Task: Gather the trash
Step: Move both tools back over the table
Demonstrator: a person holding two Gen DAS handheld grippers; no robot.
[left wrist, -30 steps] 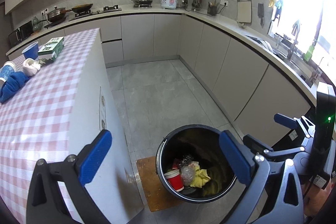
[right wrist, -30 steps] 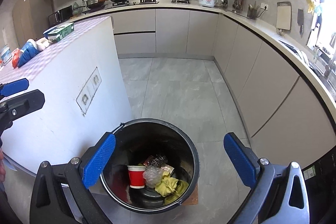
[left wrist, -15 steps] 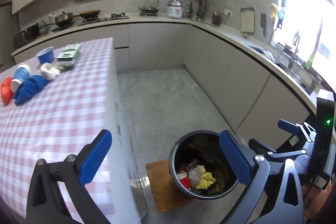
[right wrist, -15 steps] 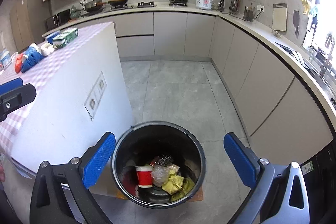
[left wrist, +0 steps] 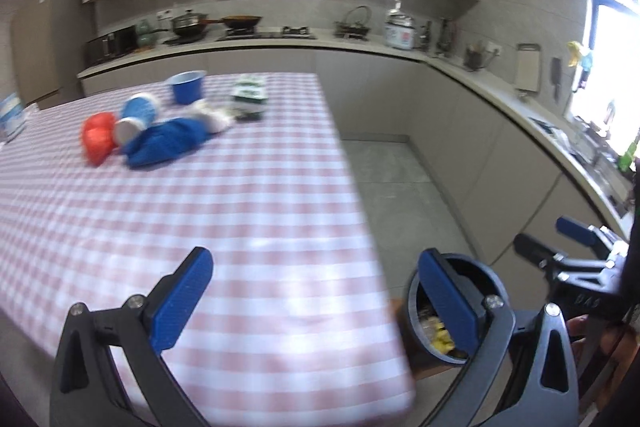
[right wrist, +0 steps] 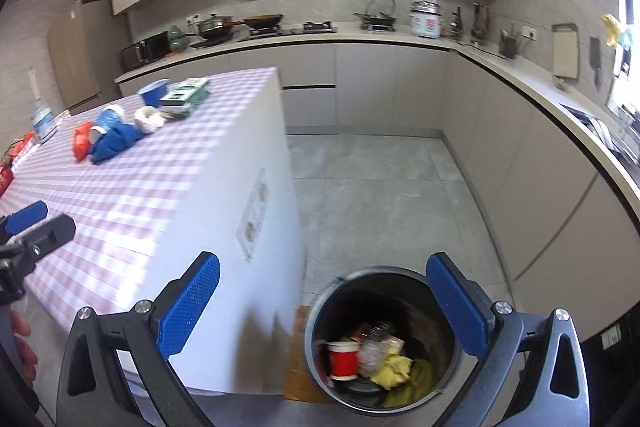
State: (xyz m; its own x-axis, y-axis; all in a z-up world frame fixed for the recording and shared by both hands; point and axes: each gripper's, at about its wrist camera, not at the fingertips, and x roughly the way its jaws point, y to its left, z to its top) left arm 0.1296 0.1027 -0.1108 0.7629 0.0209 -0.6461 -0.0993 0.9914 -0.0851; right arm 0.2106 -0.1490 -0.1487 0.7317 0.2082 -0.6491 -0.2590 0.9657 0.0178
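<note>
Checkered surface (left wrist: pixel 240 187) ahead: reach left gripper (left wrist: pixel 316 297), fingers spread and empty, squarely over blue cloth (left wrist: pixel 168 143); clamp low.

The left wrist view looks from above across the checked bench (left wrist: pixel 240 195) toward the stove wall. The right wrist view sits lower beside the bench (right wrist: pixel 132 187), facing likewise, near above the bin (right wrist: pixel 384 339). Both share bench, bin (left wrist: pixel 492 279) and counters.

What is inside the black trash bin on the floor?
Inside the trash bin you can see a red cup, a crinkly clear wrapper and something yellow. Whatever lies underneath them is hidden.
</note>
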